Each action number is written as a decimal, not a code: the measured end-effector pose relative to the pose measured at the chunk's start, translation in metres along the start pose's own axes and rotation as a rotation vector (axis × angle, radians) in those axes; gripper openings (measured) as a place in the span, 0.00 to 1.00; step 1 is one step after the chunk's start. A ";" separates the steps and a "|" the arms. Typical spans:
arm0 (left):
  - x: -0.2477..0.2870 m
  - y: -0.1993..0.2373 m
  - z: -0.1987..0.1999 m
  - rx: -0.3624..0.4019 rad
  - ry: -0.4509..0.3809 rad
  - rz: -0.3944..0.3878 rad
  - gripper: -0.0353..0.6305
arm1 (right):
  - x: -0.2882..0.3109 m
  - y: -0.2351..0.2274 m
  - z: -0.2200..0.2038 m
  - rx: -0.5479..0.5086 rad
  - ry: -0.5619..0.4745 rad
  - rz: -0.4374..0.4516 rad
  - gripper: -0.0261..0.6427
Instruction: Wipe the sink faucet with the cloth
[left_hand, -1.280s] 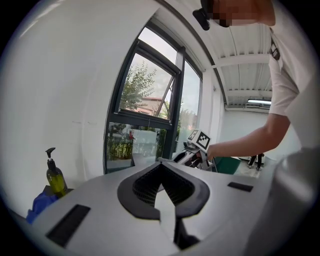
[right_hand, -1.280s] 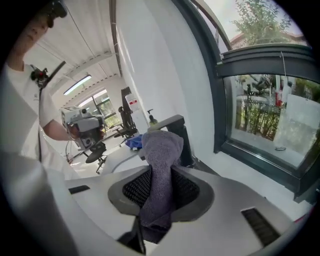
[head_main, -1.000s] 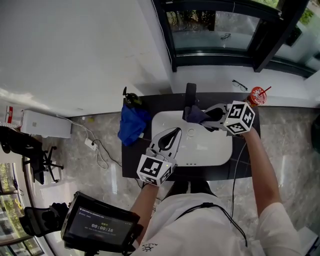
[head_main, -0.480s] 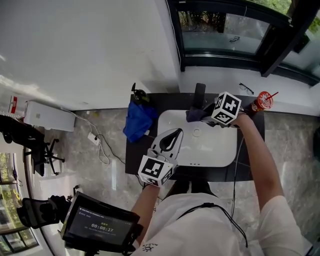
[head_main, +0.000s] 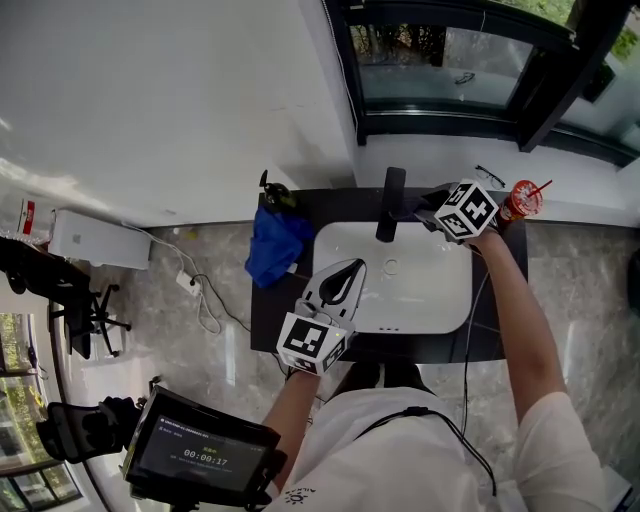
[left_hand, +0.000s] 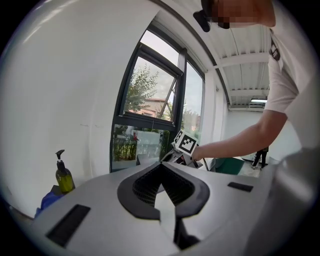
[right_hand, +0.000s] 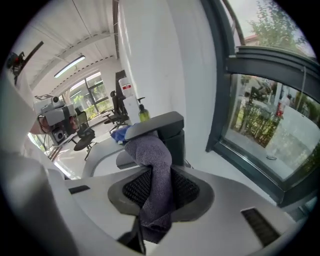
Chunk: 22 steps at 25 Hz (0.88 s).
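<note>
The black faucet (head_main: 390, 203) stands at the back rim of the white sink (head_main: 440, 305). My right gripper (head_main: 420, 211) is just right of the faucet, angled down, and shut on a grey-purple cloth (right_hand: 152, 170). In the right gripper view the cloth bulges up against the faucet (right_hand: 162, 125), right in front of the jaws. In the head view the cloth is mostly hidden behind the gripper. My left gripper (head_main: 352, 266) hovers over the sink's front left part, its fingertips together with nothing between them. The right gripper's marker cube (left_hand: 184, 142) shows in the left gripper view.
A blue cloth (head_main: 275, 243) lies crumpled on the dark counter (head_main: 266, 310) left of the sink, with a soap bottle (head_main: 271, 190) behind it. A red cup with a straw (head_main: 520, 200) stands at the counter's back right. A window ledge (head_main: 440, 150) runs behind.
My right gripper has swung with the cloth from the faucet's front to its right side and tilted further down. The faucet now shows uncovered. The left gripper has stayed put.
</note>
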<state>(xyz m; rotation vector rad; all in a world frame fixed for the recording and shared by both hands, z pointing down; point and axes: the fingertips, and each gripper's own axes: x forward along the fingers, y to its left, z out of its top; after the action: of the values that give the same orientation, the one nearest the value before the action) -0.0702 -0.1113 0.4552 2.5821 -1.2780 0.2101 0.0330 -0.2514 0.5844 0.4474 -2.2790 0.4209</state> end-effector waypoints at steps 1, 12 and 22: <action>0.000 0.000 0.000 0.000 0.002 -0.002 0.05 | -0.004 -0.005 -0.004 0.027 -0.021 -0.025 0.19; 0.000 -0.009 -0.003 0.009 0.017 -0.018 0.05 | -0.039 -0.065 -0.061 0.235 -0.075 -0.275 0.19; -0.015 0.009 -0.010 0.000 0.038 0.049 0.05 | 0.037 -0.054 -0.098 0.139 0.274 -0.275 0.19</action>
<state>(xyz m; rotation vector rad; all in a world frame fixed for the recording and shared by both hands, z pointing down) -0.0871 -0.1023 0.4622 2.5360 -1.3293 0.2672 0.0934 -0.2640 0.6849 0.7173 -1.8989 0.4709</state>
